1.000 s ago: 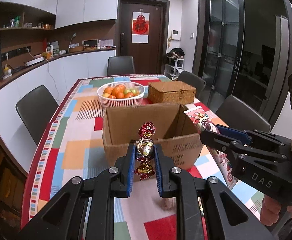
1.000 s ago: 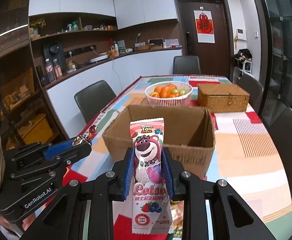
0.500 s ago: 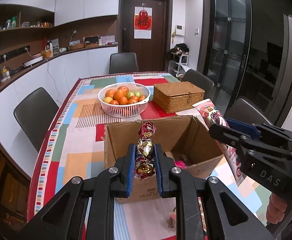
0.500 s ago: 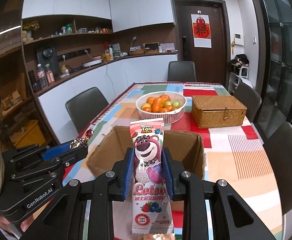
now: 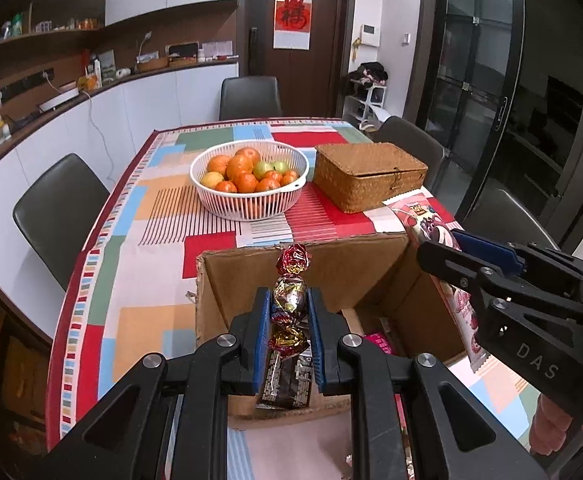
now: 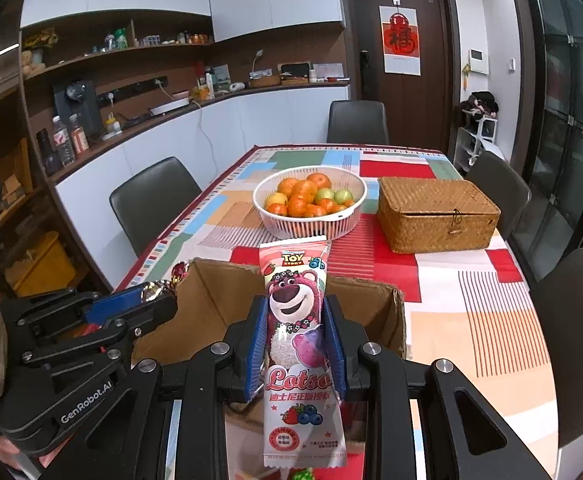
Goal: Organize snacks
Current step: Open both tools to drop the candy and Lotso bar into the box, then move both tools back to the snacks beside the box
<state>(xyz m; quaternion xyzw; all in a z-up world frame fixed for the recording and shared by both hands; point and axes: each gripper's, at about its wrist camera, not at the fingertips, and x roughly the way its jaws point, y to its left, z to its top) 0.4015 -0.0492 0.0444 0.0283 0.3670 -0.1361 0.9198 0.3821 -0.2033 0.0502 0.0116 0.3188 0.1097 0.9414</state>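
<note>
2 tongs [image 5: 290, 320] [image 6: 295, 338] clenched, left on foil-wrapped candy [image 5: 290, 300], right on pink Lotso packet [image 6: 299, 344]

Counts: 1 cardboard box [image 5: 303, 276], 1 foil-wrapped candy [image 5: 290, 300], 1 pink snack packet [image 6: 299, 332], 1 white fruit basket [image 5: 249, 182] at 12 o'clock, 1 wicker box [image 5: 369, 174] at 1 o'clock, 4 chairs [image 6: 153, 198], 2 grippers [image 5: 290, 332].
</note>
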